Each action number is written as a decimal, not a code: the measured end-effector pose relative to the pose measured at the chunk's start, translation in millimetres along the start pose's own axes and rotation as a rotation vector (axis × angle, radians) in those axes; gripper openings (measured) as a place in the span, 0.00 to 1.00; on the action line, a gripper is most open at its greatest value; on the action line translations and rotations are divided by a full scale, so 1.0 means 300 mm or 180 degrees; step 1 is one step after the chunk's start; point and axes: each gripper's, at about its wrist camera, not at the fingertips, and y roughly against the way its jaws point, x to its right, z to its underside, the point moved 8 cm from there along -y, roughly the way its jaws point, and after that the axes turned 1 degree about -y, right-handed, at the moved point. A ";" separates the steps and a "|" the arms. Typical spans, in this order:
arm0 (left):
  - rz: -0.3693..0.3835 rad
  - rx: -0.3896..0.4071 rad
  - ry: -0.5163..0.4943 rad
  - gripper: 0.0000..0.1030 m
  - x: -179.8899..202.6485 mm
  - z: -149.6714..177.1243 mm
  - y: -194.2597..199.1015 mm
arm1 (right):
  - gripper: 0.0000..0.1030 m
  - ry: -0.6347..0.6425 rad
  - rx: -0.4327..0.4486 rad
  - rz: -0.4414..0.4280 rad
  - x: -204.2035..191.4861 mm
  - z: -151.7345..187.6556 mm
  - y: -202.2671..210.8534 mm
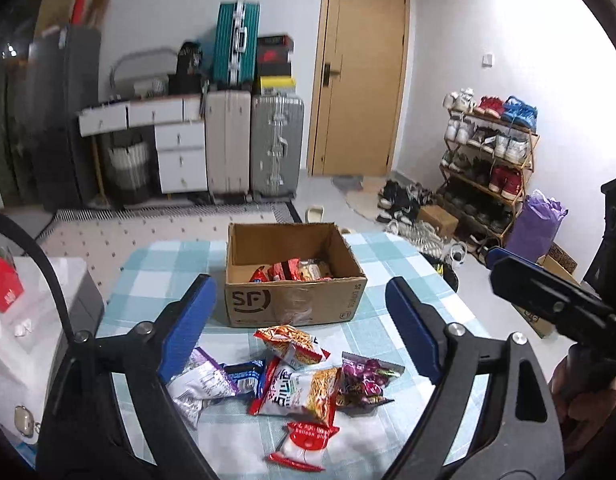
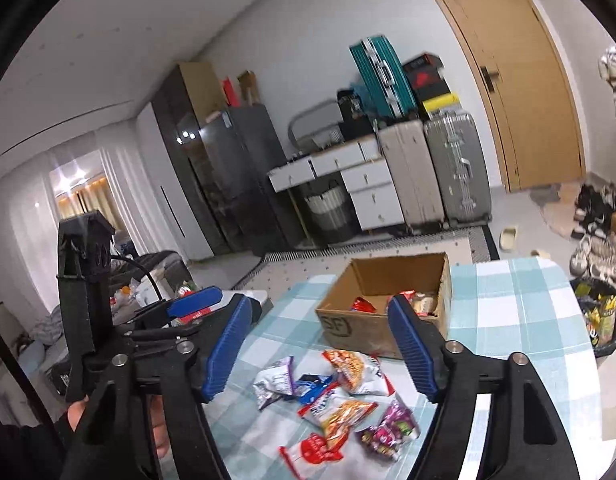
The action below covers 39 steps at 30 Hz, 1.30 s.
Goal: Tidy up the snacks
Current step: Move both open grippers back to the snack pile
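Note:
A cardboard box (image 1: pixel 295 300) stands on the checked table (image 1: pixel 159 272) with a few snack packs (image 1: pixel 291 270) inside; it also shows in the right wrist view (image 2: pixel 358 328). Several loose snack packs lie in front of it: a silver-purple pack (image 1: pixel 199 384), noodle packs (image 1: pixel 291 344), a purple candy pack (image 1: pixel 366 380) and a red-white pack (image 1: pixel 305 444). My left gripper (image 1: pixel 301 328) is open and empty above the pile. My right gripper (image 2: pixel 320 350) is open and empty, hovering over the same pile (image 2: pixel 340 392).
Suitcases (image 1: pixel 253 144), a white drawer unit (image 1: pixel 179 156) and a door (image 1: pixel 360 68) stand behind. A shoe rack (image 1: pixel 488 160) is at the right. A black bin (image 2: pixel 600 316) sits by the table's right edge. A side table with clutter (image 1: pixel 11 300) is at left.

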 end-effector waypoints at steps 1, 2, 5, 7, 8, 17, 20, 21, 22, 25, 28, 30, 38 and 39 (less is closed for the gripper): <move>-0.0020 0.0022 -0.0009 0.83 0.005 0.016 0.036 | 0.80 0.0010 0.0051 -0.0010 -0.020 0.010 0.030; -0.0022 0.0025 -0.0001 0.83 0.009 0.026 0.062 | 0.84 0.0018 0.0079 0.0000 -0.033 0.022 0.053; 0.0004 0.0078 0.0088 0.89 0.005 0.077 0.152 | 0.85 0.0033 0.0154 0.0037 -0.064 0.065 0.113; -0.0010 0.0113 0.0137 1.00 -0.003 0.115 0.207 | 0.85 0.0030 0.0133 0.0064 -0.070 0.099 0.135; 0.0003 0.0133 0.0152 1.00 -0.005 0.134 0.228 | 0.85 0.0031 0.0139 0.0081 -0.075 0.116 0.150; -0.0101 0.0126 0.0284 1.00 -0.071 0.325 0.288 | 0.88 0.0015 0.0097 0.0214 -0.056 0.245 0.195; -0.0158 0.0042 0.0245 1.00 -0.084 0.380 0.260 | 0.88 0.0039 0.0042 0.0291 -0.042 0.285 0.177; -0.0179 0.0026 0.0231 1.00 -0.086 0.401 0.254 | 0.88 0.0058 0.0024 0.0322 -0.037 0.300 0.171; -0.0173 0.0003 0.0227 1.00 -0.088 0.411 0.234 | 0.88 0.0076 0.0001 0.0354 -0.032 0.317 0.163; -0.0158 -0.0061 0.0253 1.00 -0.095 0.444 0.186 | 0.88 0.0065 -0.0097 0.0373 -0.014 0.370 0.131; -0.0126 -0.0143 0.0306 1.00 -0.096 0.468 0.129 | 0.88 0.0059 -0.0188 0.0403 0.004 0.417 0.102; -0.0114 -0.0192 0.0315 1.00 -0.098 0.497 0.096 | 0.88 0.0054 -0.0227 0.0402 0.014 0.439 0.086; -0.0125 -0.0338 0.0322 1.00 -0.107 0.589 -0.011 | 0.88 -0.0049 -0.0403 0.0424 0.084 0.504 0.008; -0.0118 -0.0364 0.0329 1.00 -0.109 0.599 -0.026 | 0.88 -0.0071 -0.0432 0.0434 0.094 0.509 0.000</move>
